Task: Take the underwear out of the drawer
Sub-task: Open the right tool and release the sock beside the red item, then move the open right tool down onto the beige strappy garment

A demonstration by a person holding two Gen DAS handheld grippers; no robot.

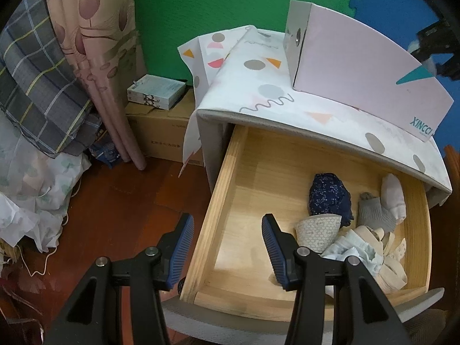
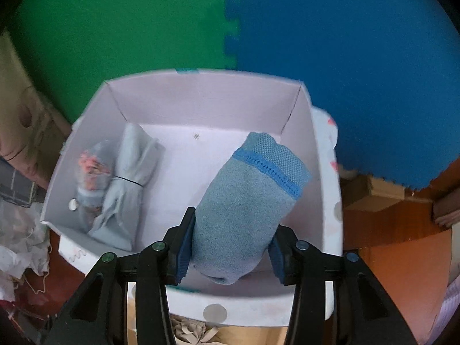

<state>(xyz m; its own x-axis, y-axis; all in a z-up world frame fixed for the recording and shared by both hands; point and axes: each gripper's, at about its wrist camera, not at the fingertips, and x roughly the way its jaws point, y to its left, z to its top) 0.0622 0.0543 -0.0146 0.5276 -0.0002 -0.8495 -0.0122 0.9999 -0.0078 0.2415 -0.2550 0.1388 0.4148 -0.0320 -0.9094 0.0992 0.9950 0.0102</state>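
Note:
The wooden drawer point(image 1: 230, 172) stands pulled open under the patterned cabinet top point(image 1: 258, 86). Inside it, at the right, lie a navy floral roll point(image 1: 329, 198), a beige patterned roll point(image 1: 316, 231), grey and white socks point(image 1: 379, 210) and pale crumpled underwear point(image 1: 371, 256). My left gripper point(image 1: 227, 247) is open and empty above the drawer's left wall. My right gripper point(image 2: 230, 247) is shut on a rolled light-blue underwear point(image 2: 247, 201) with a blue band, held over the white box point(image 2: 201, 92). A grey-blue bundle point(image 2: 123, 184) lies in the box's left part.
The white box point(image 1: 368, 83) stands on the cabinet top. Cardboard boxes point(image 1: 161, 132), a rolled pink curtain point(image 1: 106, 72) and piled cloth point(image 1: 34, 86) crowd the floor at the left. Green and blue foam mats point(image 2: 230, 28) cover the wall behind.

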